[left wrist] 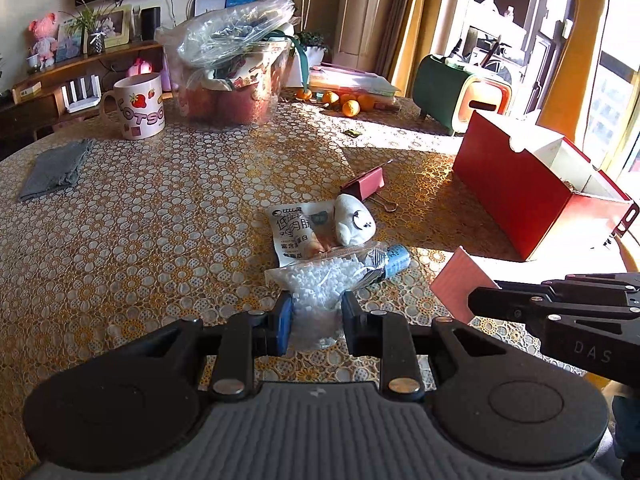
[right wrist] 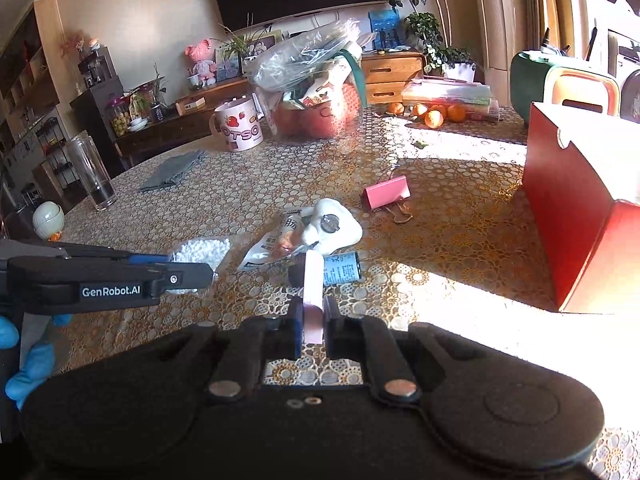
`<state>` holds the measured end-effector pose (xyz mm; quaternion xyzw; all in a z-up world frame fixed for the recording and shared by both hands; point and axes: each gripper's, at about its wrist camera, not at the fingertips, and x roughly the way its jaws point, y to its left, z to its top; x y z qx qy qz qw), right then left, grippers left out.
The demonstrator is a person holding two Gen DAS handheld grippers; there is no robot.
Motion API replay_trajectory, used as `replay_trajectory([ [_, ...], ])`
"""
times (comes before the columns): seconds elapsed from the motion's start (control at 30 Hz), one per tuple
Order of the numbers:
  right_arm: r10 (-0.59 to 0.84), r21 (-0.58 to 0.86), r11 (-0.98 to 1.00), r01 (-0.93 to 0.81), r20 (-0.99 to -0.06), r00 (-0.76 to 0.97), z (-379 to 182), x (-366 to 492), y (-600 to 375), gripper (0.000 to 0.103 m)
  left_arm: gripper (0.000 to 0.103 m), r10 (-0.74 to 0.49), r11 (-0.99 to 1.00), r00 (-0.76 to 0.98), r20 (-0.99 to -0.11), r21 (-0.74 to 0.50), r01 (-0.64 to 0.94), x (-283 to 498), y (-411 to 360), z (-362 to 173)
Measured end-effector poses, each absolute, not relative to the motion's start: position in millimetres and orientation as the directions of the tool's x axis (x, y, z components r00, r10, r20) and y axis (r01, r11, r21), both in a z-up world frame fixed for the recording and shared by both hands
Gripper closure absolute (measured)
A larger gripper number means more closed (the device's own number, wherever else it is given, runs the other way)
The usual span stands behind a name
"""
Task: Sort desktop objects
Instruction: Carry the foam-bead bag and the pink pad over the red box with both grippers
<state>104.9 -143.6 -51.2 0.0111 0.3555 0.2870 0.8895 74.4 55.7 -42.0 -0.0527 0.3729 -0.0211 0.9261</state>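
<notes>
My left gripper is shut on a clear bag of white beads; in the right wrist view this bag hangs from the left gripper's tip. My right gripper is shut on a thin pink card, seen edge-on; the left wrist view shows the card flat in the right gripper. On the lace tablecloth beyond lie a snack packet, a white soft toy, a blue-labelled tube and a pink binder clip.
An open red box stands at the right. A strawberry mug, a grey cloth, a plastic tub stuffed with bags and oranges sit farther back. A tall glass is near the left table edge.
</notes>
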Motion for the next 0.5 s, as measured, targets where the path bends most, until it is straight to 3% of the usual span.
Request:
replay_trajectory([
  [0.5,0.513,0.277,0.858,-0.433,-0.504,0.695,-0.2,92.8,-232.6,0.094,0.078,-0.191,0.982,0.757,-0.624,-0.113,0.155,66.6,-24.6,6.7],
])
